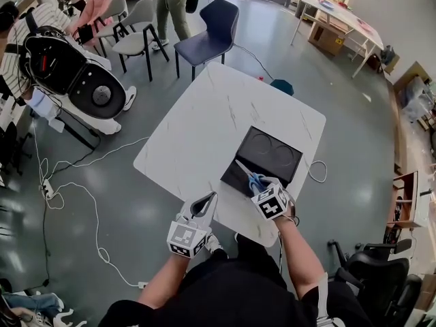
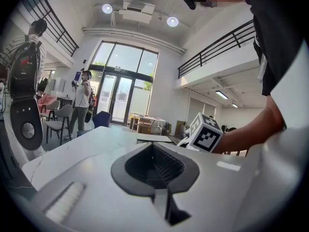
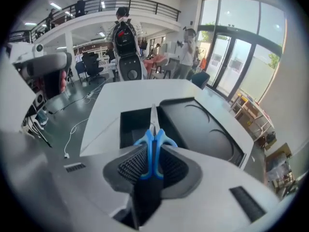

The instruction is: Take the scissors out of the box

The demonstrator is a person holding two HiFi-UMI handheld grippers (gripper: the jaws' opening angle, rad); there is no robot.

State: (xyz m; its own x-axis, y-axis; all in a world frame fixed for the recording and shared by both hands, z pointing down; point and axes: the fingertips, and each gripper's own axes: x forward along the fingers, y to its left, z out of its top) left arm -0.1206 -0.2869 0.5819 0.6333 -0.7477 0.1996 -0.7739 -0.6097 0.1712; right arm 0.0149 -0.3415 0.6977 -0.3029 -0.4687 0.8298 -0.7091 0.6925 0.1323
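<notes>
Right tool (image 3: 153, 161) clamps the scissors (image 3: 154, 138) by their blue handles, blades pointing ahead of it over the open box (image 3: 133, 127) just beneath; we judge this grip keeps the blades away from us. Left tool (image 2: 154, 166), clenched on nothing, hovers to its left at the edge of the surface (image 1: 204, 121)

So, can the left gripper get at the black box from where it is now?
Probably yes: only bare table lies between the left gripper and the box, though the right gripper holds the scissors above its near part.
</notes>
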